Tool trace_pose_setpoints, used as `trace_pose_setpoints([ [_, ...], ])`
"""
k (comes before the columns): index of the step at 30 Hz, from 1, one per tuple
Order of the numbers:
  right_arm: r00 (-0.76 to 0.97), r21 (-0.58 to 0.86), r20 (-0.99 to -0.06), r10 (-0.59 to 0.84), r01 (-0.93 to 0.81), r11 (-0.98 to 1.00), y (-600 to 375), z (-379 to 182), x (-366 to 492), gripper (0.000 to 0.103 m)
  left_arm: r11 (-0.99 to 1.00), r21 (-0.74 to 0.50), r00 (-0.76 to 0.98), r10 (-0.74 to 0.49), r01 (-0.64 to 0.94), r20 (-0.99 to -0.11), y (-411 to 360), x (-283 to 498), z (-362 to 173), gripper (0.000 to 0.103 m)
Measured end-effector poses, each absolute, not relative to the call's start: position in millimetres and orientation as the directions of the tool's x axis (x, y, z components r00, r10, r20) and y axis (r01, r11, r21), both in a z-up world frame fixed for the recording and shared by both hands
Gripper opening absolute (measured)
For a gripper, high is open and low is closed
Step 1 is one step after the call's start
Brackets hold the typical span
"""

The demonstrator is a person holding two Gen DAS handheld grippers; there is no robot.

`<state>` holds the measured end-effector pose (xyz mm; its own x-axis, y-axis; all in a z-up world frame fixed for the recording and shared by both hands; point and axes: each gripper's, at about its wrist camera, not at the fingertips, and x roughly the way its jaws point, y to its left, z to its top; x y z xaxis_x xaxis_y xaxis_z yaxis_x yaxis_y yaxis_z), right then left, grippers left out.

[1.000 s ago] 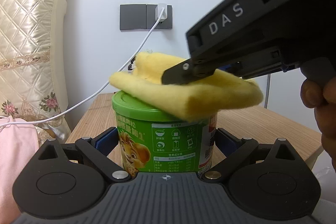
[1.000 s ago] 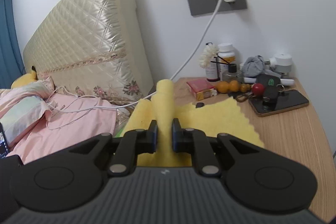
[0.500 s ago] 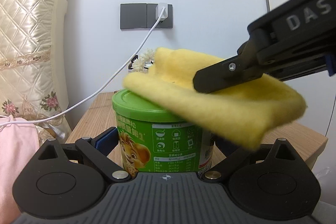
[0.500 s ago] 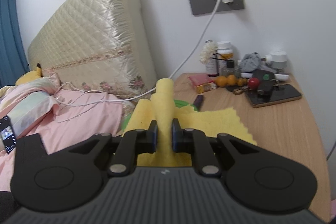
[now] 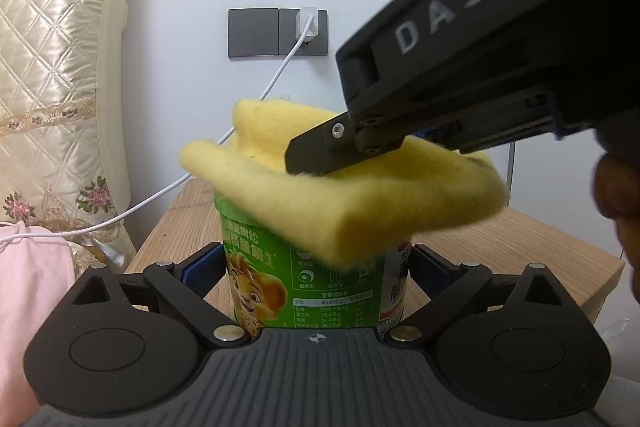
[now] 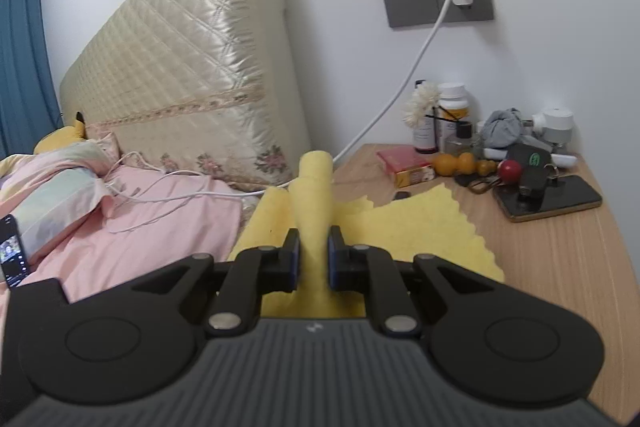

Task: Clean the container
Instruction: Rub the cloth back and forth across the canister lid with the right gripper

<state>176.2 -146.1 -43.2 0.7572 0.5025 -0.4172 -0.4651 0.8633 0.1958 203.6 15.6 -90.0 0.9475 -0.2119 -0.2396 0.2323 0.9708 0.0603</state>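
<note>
A green round container (image 5: 304, 279) with a lion picture stands upright between the fingers of my left gripper (image 5: 316, 263), which is shut on its sides. My right gripper (image 6: 313, 259) is shut on a folded yellow cloth (image 6: 320, 211). In the left wrist view the right gripper (image 5: 320, 155) comes in from the upper right and holds the cloth (image 5: 360, 199) flat on the container's top, hiding the lid. The container is hidden under the cloth in the right wrist view.
A wooden bedside table (image 6: 560, 251) holds a phone (image 6: 552, 199), bottles (image 6: 452, 115), a red box (image 6: 404, 163) and small items at the back. A white cable (image 6: 424, 55) runs from the wall socket to the pink bedding (image 6: 140, 223). A quilted headboard (image 6: 188, 75) stands left.
The right gripper has slid the cloth back to the left across the container's top, after a sweep to the right half a second ago. The left gripper and container have stayed still.
</note>
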Motion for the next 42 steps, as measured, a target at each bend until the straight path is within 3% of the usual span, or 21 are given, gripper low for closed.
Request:
trace_pose_setpoints([
  [18,0.79,0.153,-0.404,0.462,-0.439,0.885,-146,-45,187,0.014,0.972,0.065,0.948,-0.206,0.227,-0.243,-3,149,-113,0.098],
  [23,0.765,0.17,-0.406,0.5,-0.475,0.863,-134,-47,190,0.015,0.971,0.065,0.949,-0.207,0.229,-0.239,13,181,-116,0.098],
  [34,0.739,0.194,-0.412,0.533,-0.501,0.844,-140,-45,160,0.014,0.971,0.061,0.947,-0.211,0.232,-0.243,6,170,-116,0.098],
  [42,0.79,0.157,-0.407,0.459,-0.435,0.887,-148,-44,169,0.014,0.97,0.059,0.945,-0.217,0.238,-0.243,0,158,-113,0.098],
])
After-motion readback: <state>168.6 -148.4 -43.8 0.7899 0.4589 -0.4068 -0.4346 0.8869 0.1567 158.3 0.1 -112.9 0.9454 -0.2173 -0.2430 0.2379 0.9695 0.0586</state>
